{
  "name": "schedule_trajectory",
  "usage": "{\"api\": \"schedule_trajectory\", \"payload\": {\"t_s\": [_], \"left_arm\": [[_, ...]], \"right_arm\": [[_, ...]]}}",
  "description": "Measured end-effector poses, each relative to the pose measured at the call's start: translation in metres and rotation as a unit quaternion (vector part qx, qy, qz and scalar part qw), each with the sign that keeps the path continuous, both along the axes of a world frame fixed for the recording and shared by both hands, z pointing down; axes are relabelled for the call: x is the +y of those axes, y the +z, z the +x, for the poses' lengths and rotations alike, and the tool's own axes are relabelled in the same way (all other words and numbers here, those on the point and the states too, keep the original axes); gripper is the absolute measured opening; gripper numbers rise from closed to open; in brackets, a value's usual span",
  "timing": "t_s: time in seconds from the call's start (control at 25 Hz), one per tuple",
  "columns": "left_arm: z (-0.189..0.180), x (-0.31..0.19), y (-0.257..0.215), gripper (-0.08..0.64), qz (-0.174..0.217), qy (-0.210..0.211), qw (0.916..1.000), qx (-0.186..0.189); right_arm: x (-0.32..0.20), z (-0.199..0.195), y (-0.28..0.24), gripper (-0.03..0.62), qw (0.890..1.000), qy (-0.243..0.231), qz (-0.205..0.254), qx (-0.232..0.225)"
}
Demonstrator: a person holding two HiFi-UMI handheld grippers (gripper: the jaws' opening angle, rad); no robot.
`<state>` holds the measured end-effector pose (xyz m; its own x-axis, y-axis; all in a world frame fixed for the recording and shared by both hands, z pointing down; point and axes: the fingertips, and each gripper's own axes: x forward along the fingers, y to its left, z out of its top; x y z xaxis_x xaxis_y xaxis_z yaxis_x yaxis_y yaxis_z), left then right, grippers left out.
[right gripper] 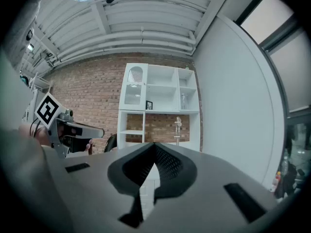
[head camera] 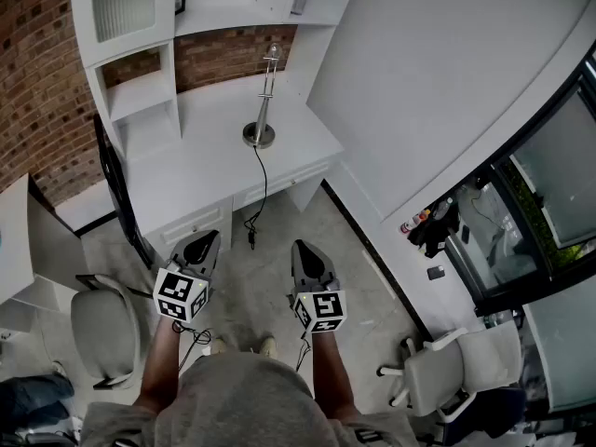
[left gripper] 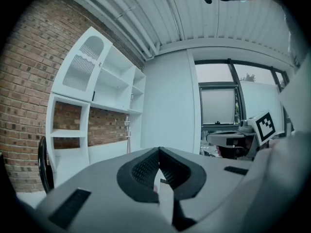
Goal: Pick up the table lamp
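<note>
At the white desk (head camera: 200,170) against the brick wall (head camera: 37,73), the table lamp (head camera: 262,110) stands upright on its round base. It sits toward the desk's right end, below the white shelf unit (head camera: 140,54). Its black cord (head camera: 262,186) runs from the base over the front edge of the desk and hangs down past the drawers.

Both grippers are held out over the floor in front of the desk, side by side, well apart from the lamp.

- Left gripper (head camera: 203,241): jaws closed tip to tip, nothing between them.
- Right gripper (head camera: 303,248): jaws closed tip to tip, nothing between them.

A grey office chair (head camera: 102,329) stands to the left of the person, and a white one (head camera: 456,366) to the right.
</note>
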<state>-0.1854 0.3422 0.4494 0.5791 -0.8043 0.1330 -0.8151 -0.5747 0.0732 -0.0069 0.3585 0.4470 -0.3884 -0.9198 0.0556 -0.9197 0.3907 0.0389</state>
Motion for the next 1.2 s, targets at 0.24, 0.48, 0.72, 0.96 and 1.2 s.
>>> {"api": "schedule_trajectory", "payload": {"t_s": [0.24, 0.48, 0.72, 0.96, 1.2], "left_arm": [[-0.004, -0.003, -0.002, 0.003, 0.007, 0.003, 1.0, 0.004], [-0.011, -0.001, 0.005, 0.003, 0.0, 0.012, 0.9999, -0.002], [-0.015, 0.0, 0.019, 0.003, -0.018, 0.036, 0.9992, -0.008], [-0.001, -0.022, 0.027, 0.003, -0.025, 0.053, 0.9982, -0.007], [0.035, -0.082, 0.033, 0.003, -0.022, 0.046, 0.9987, -0.003]], "right_arm": [[-0.001, -0.005, 0.002, 0.023, 1.0, 0.0, 0.002, -0.002], [0.003, -0.009, 0.006, 0.023, 1.0, 0.01, -0.004, -0.02], [0.015, -0.009, 0.025, 0.023, 0.999, 0.036, -0.027, -0.023], [0.002, -0.004, 0.046, 0.023, 0.998, 0.041, -0.048, -0.023], [-0.066, 0.031, 0.043, 0.023, 0.999, 0.031, -0.031, -0.019]]}}
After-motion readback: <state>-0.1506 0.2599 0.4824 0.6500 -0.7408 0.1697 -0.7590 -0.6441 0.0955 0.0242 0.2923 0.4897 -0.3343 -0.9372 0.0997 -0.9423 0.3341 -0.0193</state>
